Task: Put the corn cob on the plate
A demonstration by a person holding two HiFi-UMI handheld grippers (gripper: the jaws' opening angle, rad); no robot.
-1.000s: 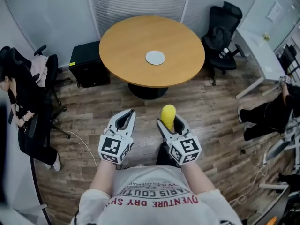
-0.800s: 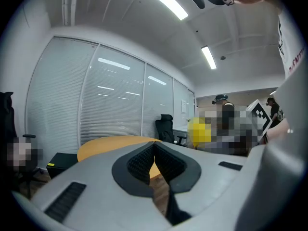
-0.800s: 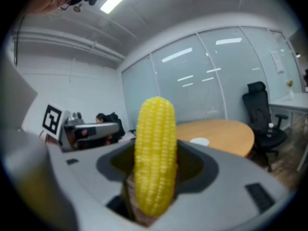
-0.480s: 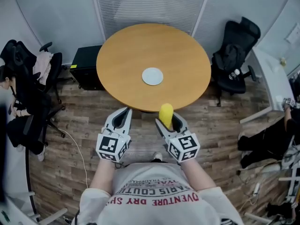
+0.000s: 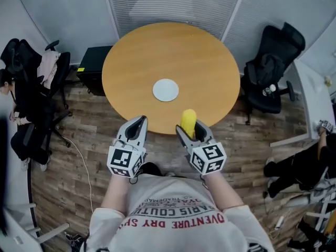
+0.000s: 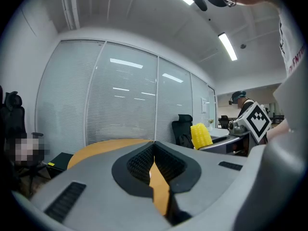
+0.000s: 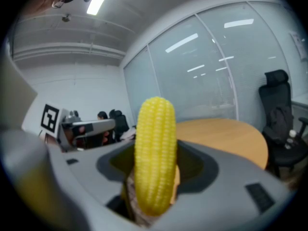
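A yellow corn cob stands upright between the jaws of my right gripper, which is shut on it just short of the round table's near edge. The cob also shows in the left gripper view, off to the right. A small white plate lies near the middle of the round wooden table. My left gripper is shut with nothing between its jaws, beside the right one at the same near edge.
A black office chair stands right of the table. A black box sits on the floor at its left. A seated person and another chair are at the far left. A white desk runs along the right.
Both grippers and the view have moved forward toward the table: the table and plate now lie closer and lower in the head view. The corn cob stays held in the right gripper.
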